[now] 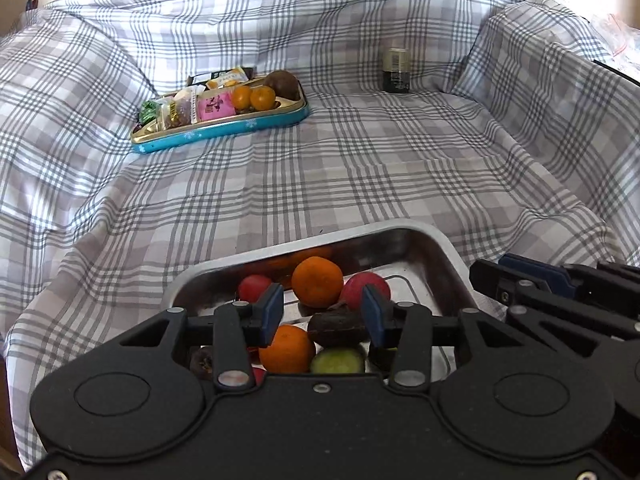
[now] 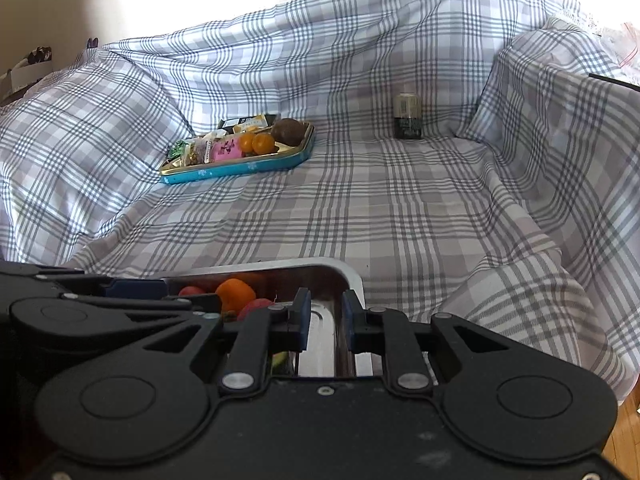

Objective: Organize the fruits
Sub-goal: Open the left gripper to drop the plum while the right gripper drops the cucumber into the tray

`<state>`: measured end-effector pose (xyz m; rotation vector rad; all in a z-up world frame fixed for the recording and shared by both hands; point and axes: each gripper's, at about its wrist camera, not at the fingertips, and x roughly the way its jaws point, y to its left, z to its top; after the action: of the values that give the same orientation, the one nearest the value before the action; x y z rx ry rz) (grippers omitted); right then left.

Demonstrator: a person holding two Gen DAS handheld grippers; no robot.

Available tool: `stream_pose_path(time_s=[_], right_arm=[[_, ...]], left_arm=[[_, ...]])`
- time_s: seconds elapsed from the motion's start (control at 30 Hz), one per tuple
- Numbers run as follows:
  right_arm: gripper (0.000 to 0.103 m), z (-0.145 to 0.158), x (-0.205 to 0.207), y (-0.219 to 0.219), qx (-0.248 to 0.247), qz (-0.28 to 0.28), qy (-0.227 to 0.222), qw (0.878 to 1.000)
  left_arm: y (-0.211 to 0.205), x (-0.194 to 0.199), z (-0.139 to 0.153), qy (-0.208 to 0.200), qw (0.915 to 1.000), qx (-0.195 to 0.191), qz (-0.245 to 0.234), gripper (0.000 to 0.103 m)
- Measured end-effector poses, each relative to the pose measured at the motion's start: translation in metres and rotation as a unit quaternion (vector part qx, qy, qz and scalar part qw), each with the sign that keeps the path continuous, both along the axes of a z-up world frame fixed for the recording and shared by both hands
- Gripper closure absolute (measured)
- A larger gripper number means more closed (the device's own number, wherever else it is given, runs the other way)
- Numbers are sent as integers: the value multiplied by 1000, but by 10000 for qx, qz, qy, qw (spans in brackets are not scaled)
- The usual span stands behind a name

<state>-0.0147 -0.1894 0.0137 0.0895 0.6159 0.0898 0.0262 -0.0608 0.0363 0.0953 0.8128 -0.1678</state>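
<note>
Between the fingers of the left gripper (image 1: 323, 312), which stood wide apart and held nothing, a metal tray (image 1: 448, 248) lay directly below, resting on the checked cloth (image 1: 320, 176). Inside it sat two oranges, one (image 1: 317, 282) just ahead of the fingertips and another (image 1: 287, 349) nearer, under the left finger. A dark brown fruit (image 1: 338, 326) lay between the fingers, a green fruit (image 1: 338, 362) just behind it, and two red fruits (image 1: 255, 287) (image 1: 367, 287) flanked the far orange. To the right of the left gripper, the right gripper (image 2: 325, 318) hovered over the tray's right end, its fingers set narrowly apart with only bare tray floor between them; they gripped nothing.

Well ahead and to the left of both grippers sat a blue tin (image 1: 224, 132), apart from the tray. Snack packets (image 1: 216, 106) filled its left part, while two small oranges (image 1: 256, 98) and a brown fruit (image 1: 285, 83) lay at its right end. Farther ahead and to the right, a dark can (image 1: 397, 70) stood upright on the cloth, near where the cloth rose at the back.
</note>
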Motion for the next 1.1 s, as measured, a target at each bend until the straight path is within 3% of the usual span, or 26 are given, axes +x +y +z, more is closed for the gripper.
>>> stream_pose_path(time_s=[1.1], right_arm=[[82, -7, -5, 15, 8, 268, 546, 9982]], left_arm=[[28, -20, -1, 68, 9981, -103, 600, 51]])
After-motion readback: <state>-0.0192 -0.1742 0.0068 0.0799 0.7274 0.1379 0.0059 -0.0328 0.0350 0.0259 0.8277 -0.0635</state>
